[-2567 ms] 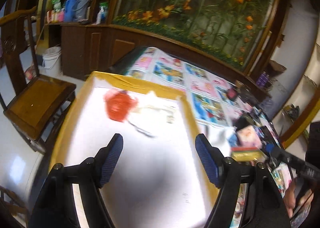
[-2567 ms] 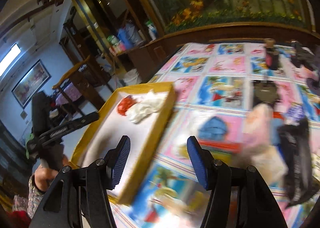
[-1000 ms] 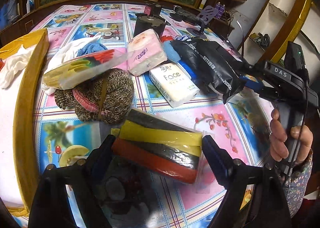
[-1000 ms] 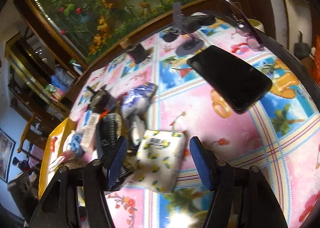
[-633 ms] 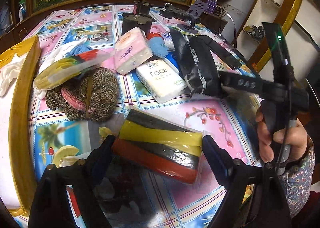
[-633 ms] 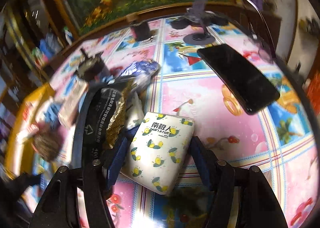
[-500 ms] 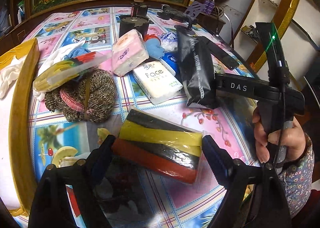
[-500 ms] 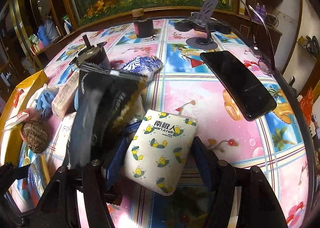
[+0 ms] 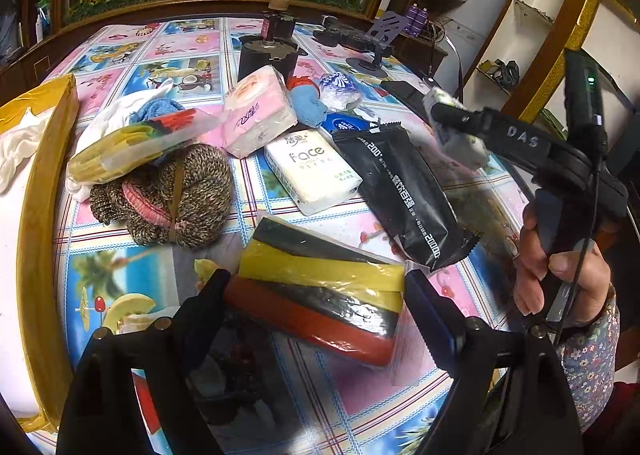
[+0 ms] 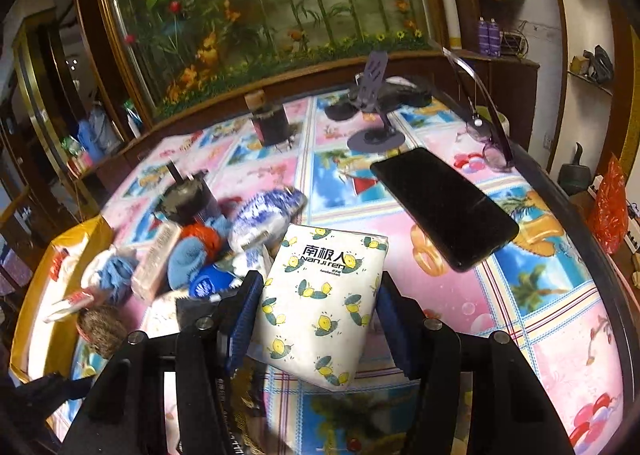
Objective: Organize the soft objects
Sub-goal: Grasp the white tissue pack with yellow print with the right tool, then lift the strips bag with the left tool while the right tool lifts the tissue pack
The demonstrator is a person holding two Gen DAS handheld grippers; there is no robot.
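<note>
The right tool [image 10: 318, 307] has a white tissue pack [image 10: 320, 303] between its blue pads, and its jaws are closing on it; the pads press the pack's two sides. The pack is printed with small lemons and the word "Nanjiren" under three Chinese characters. It sits clear of the counter [image 10: 520, 319], tilted, its lower end cut off by the tool's frame. In the left wrist view the same pack shows only as a blurred white lump at the tip of an arm lettered "DAS" [image 9: 522, 135], gripped by a hand [image 9: 560, 271] in a flowered sleeve.

The left tool [image 9: 316, 295] stands wide with a bagged stack of black, yellow and red cloths [image 9: 320, 291] between its pads; both pads meet the bag's ends, so it is gripping the stack (which lies low over the patterned cloth of the counter).

Beyond it lie a white pack reading "face" [image 9: 312, 171], a black pouch [image 9: 404, 191] with white Chinese print and the figures "200" and "2000", a pink tissue pack [image 9: 260, 115] whose script is too slanted to read, and a knitted brown roll [image 9: 168, 199]. A yellow-rimmed tray [image 9: 40, 191] runs off the left edge, only partly seen. A dark phone [image 10: 444, 207] lies face up to the right.
</note>
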